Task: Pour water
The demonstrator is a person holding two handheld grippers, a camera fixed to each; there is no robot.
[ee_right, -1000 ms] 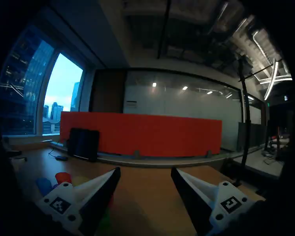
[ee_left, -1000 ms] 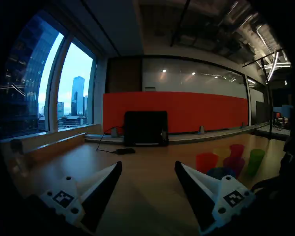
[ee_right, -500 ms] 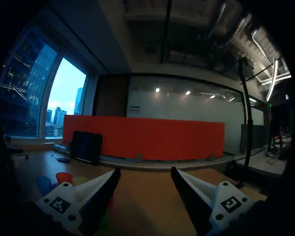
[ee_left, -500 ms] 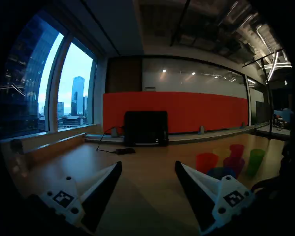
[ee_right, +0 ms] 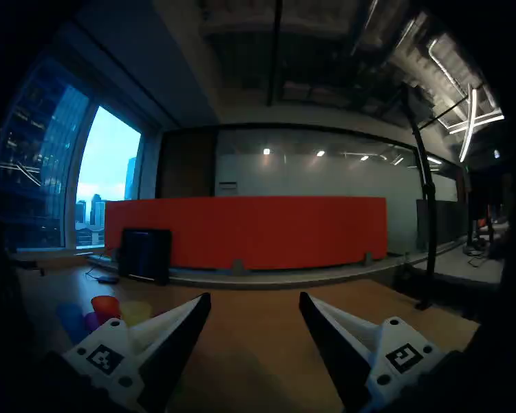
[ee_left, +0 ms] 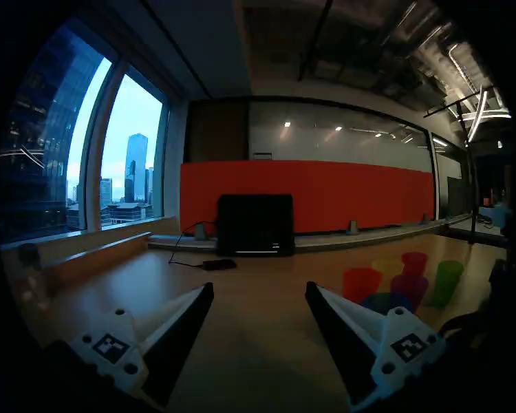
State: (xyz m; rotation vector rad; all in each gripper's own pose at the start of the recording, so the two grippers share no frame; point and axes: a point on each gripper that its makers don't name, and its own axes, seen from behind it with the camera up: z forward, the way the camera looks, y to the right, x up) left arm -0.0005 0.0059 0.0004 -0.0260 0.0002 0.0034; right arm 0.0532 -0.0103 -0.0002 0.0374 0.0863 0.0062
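Note:
Several coloured plastic cups stand together on the wooden table: an orange cup (ee_left: 361, 283), a yellow cup (ee_left: 387, 266), a pink cup (ee_left: 414, 262), a purple cup (ee_left: 409, 286), a blue cup (ee_left: 384, 302) and a green cup (ee_left: 448, 281). They sit just right of my left gripper (ee_left: 259, 292), which is open and holds nothing. In the right gripper view the same cups appear low on the left, among them a blue cup (ee_right: 72, 321), an orange cup (ee_right: 106, 306) and a yellow cup (ee_right: 135, 312). My right gripper (ee_right: 254, 301) is open too, above bare table.
A black monitor (ee_left: 255, 224) stands at the far edge of the table, with a cable and a small black device (ee_left: 219, 264) in front of it. An orange partition (ee_left: 313, 195) runs behind. Windows (ee_left: 72, 165) line the left side. A black pole (ee_right: 423, 206) rises at the right.
The right gripper view has swung and tilted a little, so the cups and monitor sit differently at its left. The left gripper has stayed still. Both stay open.

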